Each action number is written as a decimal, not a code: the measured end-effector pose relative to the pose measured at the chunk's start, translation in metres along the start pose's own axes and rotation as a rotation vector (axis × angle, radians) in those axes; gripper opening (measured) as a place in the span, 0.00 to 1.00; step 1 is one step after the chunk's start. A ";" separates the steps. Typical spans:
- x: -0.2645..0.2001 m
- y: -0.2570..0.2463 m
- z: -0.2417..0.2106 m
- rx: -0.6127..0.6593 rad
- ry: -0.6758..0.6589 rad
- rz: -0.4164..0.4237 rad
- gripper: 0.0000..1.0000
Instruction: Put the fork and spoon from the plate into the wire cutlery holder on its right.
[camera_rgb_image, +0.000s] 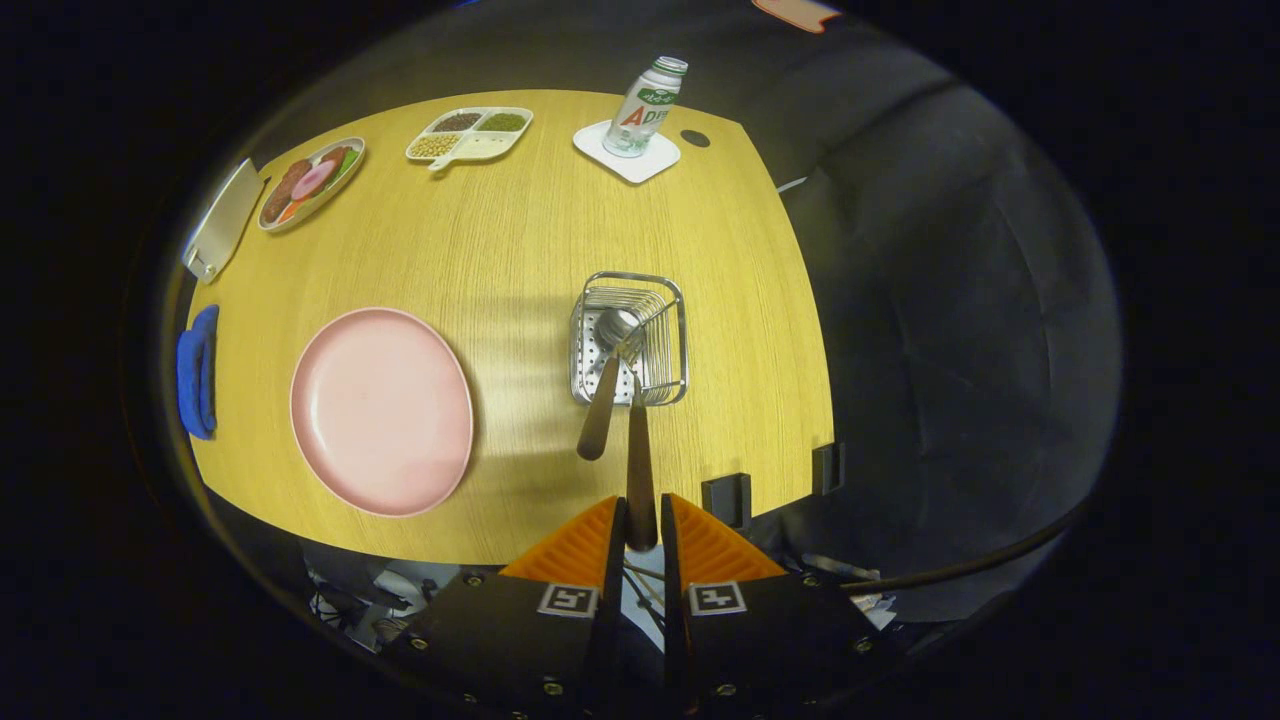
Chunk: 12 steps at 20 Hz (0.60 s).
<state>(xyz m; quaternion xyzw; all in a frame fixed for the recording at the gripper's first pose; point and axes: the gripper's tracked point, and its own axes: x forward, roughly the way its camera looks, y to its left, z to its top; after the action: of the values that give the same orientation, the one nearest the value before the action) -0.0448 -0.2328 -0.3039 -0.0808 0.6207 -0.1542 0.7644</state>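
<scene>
My gripper (640, 508) is shut on the brown handle of the fork (638, 450), which points straight ahead from the fingers. The fork's metal head reaches into the wire cutlery holder (680, 335) just beyond them. A spoon (600, 410) stands in the holder too, its bowl against the perforated bottom and its brown handle leaning out over the near rim, just left of the fork. To the left of the holder lies the pink plate (380, 410), with nothing on it.
On the wooden table (520, 230), far side: a bottle (648, 105) on a white coaster, a divided tray of beans (470, 133), a dish of food (311, 182). A blue cloth (198, 370) and a white object (222, 220) sit beyond the plate's left. Two black clamps (727, 498) grip the near edge.
</scene>
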 end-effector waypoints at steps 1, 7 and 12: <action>0.000 0.001 0.001 0.011 -0.007 0.007 0.23; -0.007 0.004 0.002 0.017 -0.026 0.017 0.28; -0.017 0.014 0.009 0.035 -0.069 0.040 0.29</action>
<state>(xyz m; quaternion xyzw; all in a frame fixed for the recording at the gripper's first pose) -0.0370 -0.2152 -0.2909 -0.0601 0.5928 -0.1468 0.7896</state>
